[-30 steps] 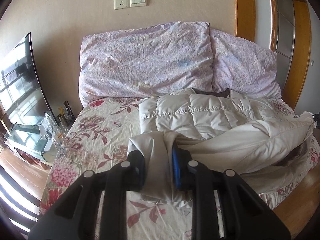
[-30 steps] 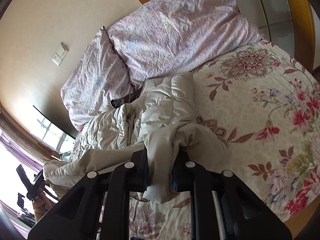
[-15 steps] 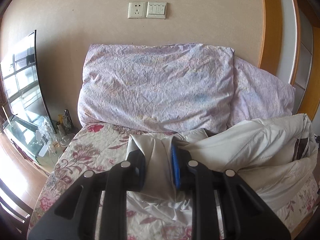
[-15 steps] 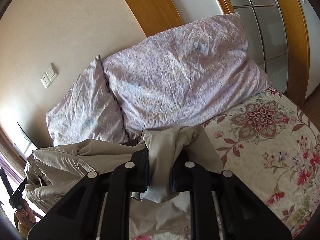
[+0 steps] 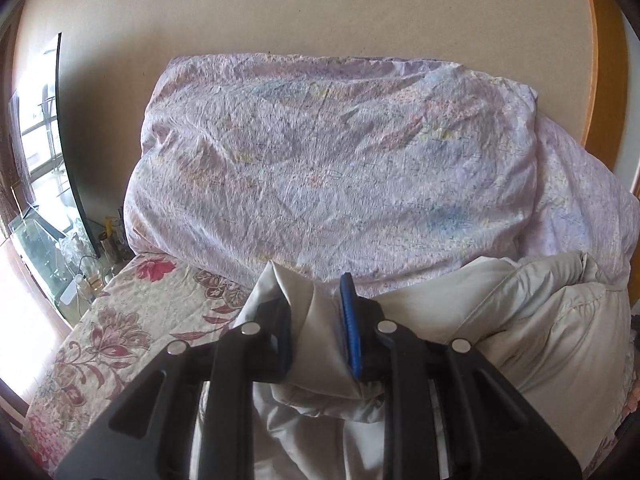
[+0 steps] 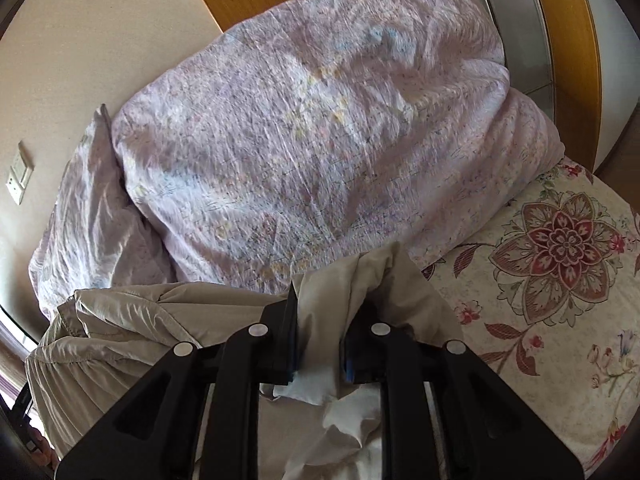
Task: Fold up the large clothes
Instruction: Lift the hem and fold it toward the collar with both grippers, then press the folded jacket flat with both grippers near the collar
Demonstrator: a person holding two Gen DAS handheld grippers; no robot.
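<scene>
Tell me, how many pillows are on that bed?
2. The big pillow leans on the wall straight ahead; the second pillow sits beside it, partly hidden. Others could be hidden behind them.

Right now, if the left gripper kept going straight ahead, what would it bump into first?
Probably the big lilac pillow against the wall. The left gripper, shut on the beige jacket, points at its lower edge, though how far off is unclear.

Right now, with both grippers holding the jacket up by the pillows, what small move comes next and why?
Probably lower both and lay the hem down. The left gripper and the right gripper each pinch beige fabric of the puffer jacket, whose held edge is already up against the lilac pillows, with the jacket bunched beneath, so the fold looks carried fully over.
</scene>
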